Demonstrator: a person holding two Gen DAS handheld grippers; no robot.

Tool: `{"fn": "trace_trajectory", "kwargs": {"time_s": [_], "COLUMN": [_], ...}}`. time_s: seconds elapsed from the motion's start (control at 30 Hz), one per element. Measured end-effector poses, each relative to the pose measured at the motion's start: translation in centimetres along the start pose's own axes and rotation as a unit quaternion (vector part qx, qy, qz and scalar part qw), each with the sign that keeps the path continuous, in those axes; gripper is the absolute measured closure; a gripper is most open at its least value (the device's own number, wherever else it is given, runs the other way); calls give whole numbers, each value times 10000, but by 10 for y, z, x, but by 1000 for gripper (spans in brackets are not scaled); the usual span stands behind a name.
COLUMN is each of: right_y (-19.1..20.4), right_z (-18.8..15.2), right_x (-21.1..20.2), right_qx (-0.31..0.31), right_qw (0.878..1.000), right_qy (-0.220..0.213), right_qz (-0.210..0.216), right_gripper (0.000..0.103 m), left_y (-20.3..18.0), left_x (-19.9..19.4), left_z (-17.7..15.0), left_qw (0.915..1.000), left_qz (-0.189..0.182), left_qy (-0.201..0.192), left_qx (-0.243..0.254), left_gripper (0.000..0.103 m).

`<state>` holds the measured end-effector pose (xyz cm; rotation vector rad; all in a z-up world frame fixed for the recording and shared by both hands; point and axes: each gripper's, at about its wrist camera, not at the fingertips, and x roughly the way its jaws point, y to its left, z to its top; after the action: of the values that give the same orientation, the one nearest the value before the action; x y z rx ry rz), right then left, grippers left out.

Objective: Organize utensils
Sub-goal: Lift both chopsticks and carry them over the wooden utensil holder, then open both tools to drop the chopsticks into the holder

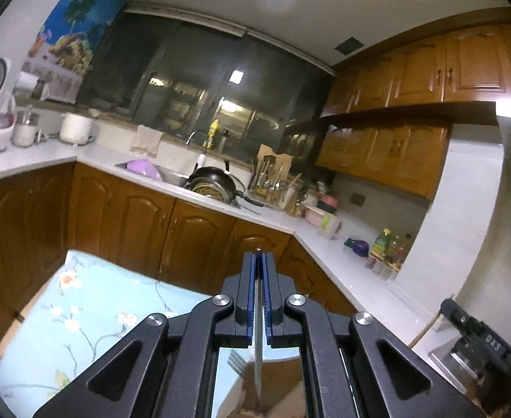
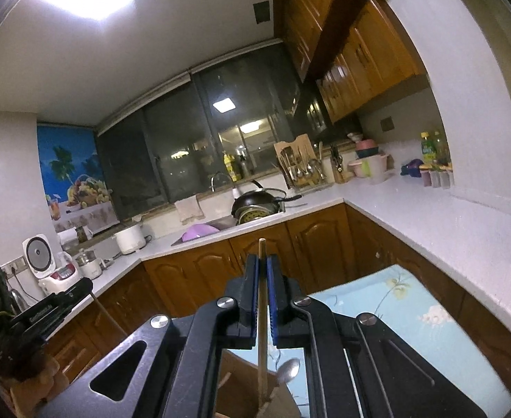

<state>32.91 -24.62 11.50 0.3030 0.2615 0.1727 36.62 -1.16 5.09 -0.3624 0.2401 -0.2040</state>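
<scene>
the left gripper (image 1: 259,261) pinches a thin flat metal blade-like utensil (image 1: 257,358) between its fingers; the right gripper (image 2: 262,264) clamps a slim wooden stick (image 2: 262,317), its tip poking past the fingertips.

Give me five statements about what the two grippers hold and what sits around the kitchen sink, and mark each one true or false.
1. The left gripper is shut on a metal utensil. True.
2. The right gripper stands wide open and empty. False: it is shut on a wooden stick.
3. A black pan sits at the sink. True.
4. The window shows bright daylight. False: it is dark, reflecting indoor lights.
5. The lower cabinets are white. False: they are brown wood.
</scene>
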Motion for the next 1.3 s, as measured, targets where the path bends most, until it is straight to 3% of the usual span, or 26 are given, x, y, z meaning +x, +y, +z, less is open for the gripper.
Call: {"fn": "trace_trajectory", "kwargs": {"time_s": [0.33,0.73,0.83,0.87,0.9,0.93,0.97,1.0,1.13,1.17,1.23,1.3], "right_y": [-5,-10,-14,-15,-17,-18,-18,-19,-19,-20,-20,-19], "right_z": [-41,-34,-34,-33,-31,-30,-28,-26,-19,-19,-20,-22], "right_x": [18,23,24,23,20,17,13,10,-5,-9,-20,-31], "right_qx": [76,130,263,299,335,373,424,442,478,501,518,464], "right_qw": [9989,9973,9968,9968,9969,9971,9973,9976,9977,9976,9976,9979], "right_qy": [443,701,747,732,696,658,594,542,463,452,404,384], "right_qz": [-120,-167,-120,-129,-117,-79,-11,9,97,129,205,257], "right_gripper": [98,97,92,89,78,70,53,41,36,29,17,5], "left_y": [-5,1,4,5,5,5,7,8,10,11,13,14], "left_x": [38,45,44,42,42,39,32,28,11,5,-5,-20], "left_z": [-41,-12,-10,-9,-7,-8,-8,-6,-7,-8,-12,-16], "left_qw": [9985,9976,9971,9968,9965,9966,9970,9975,9981,9981,9978,9976], "left_qz": [-28,5,13,33,30,40,71,66,96,78,148,180], "left_qy": [545,665,732,781,812,812,761,707,606,611,652,663], "left_qx": [68,188,199,185,169,144,86,41,8,-16,-30,-35], "left_gripper": [101,99,99,95,92,81,67,62,45,43,30,27]}}
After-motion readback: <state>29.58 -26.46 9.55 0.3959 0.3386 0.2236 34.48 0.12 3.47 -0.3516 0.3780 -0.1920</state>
